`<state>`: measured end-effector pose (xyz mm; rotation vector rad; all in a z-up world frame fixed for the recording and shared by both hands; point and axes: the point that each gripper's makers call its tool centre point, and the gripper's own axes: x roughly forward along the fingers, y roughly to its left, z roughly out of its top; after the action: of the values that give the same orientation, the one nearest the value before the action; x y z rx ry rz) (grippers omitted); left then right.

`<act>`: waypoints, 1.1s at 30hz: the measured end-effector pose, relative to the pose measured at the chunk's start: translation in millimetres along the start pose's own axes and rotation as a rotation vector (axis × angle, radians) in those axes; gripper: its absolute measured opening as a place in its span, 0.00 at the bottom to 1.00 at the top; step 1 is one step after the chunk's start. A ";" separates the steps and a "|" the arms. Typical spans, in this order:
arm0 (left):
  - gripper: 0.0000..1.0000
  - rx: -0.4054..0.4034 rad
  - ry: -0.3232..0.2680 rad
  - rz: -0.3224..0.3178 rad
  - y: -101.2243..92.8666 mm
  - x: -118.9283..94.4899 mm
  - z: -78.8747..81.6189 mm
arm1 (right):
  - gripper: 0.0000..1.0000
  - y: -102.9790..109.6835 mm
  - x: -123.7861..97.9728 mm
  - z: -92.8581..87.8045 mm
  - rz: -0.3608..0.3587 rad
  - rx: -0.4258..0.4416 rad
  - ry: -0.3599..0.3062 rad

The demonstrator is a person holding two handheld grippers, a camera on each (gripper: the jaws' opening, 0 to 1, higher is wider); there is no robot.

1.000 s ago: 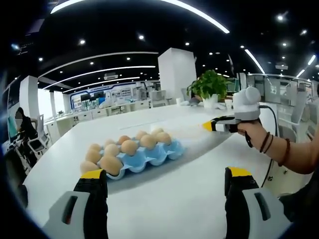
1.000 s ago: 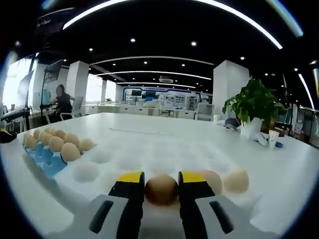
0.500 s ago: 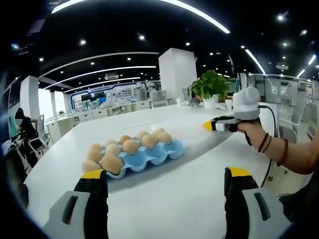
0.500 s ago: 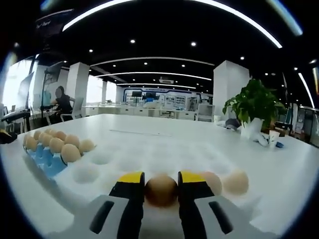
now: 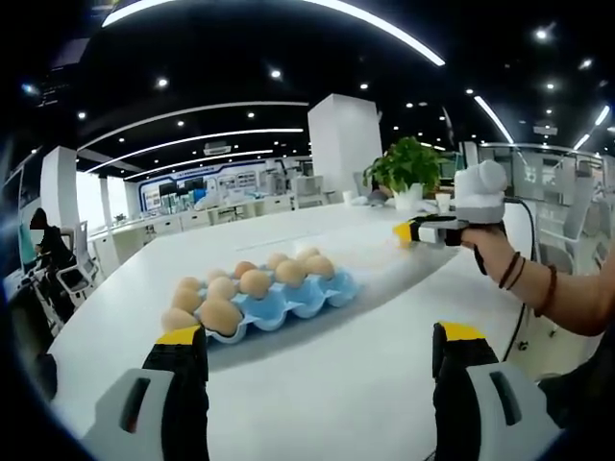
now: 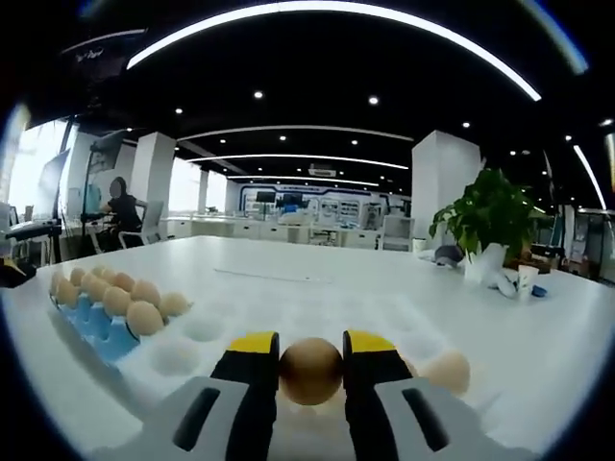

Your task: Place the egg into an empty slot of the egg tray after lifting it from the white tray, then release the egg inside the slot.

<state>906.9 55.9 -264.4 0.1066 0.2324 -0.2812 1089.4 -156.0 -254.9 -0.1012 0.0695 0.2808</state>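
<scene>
1. Table (image 6: 317, 288): big white top, carries all else. The white tray (image 6: 192, 331) (shallow moulded cups) lies on it under the right gripper in the right gripper view, w/ the blue egg tray (image 6: 101, 331) touching or just beside its edge at approx 9 o'clock from the jaws.
2. Egg tray (image 5: 288, 303) in the left gripper view: rows of brown eggs on the far side, bare blue cups along the near edge, so free slots are prob. there.
3. Left gripper (image 5: 312, 351): jaws wide apart, nothing between them, well back from the egg tray, which sits at 12 o'clock.
4. Right gripper (image 6: 310, 363): jaws narrow, clamped on the egg (image 6: 310, 371) from both sides, above the white tray. Also seen at 2 o'clock in the left gripper view (image 5: 408, 231), in a hand (image 5: 495, 259).
5. Egg: light, rigid but brittle shell, smooth and rounded, so it could squirt out or crack if squeezed hard; hold at the widest girth w/ light pressure. Long axis: can't tell (looks near round from here).
6. Spare eggs (image 6: 447, 370) sit in the white tray at 3 o'clock of the jaws.
</scene>
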 end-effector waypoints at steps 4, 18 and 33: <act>0.99 0.000 -0.001 0.000 -0.3 -0.9 -0.6 | 0.26 2.2 -1.4 3.4 0.005 -0.001 -0.008; 0.99 0.004 -0.001 0.006 1.9 -4.6 -0.8 | 0.26 20.0 -6.0 17.8 0.045 -0.006 -0.041; 0.99 0.005 0.001 0.014 7.4 -8.9 -1.5 | 0.26 59.5 -2.9 22.3 0.134 -0.027 -0.037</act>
<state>900.4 65.5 -263.2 0.1137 0.2316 -0.2676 1071.2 -97.5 -237.8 -0.1184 0.0362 0.4175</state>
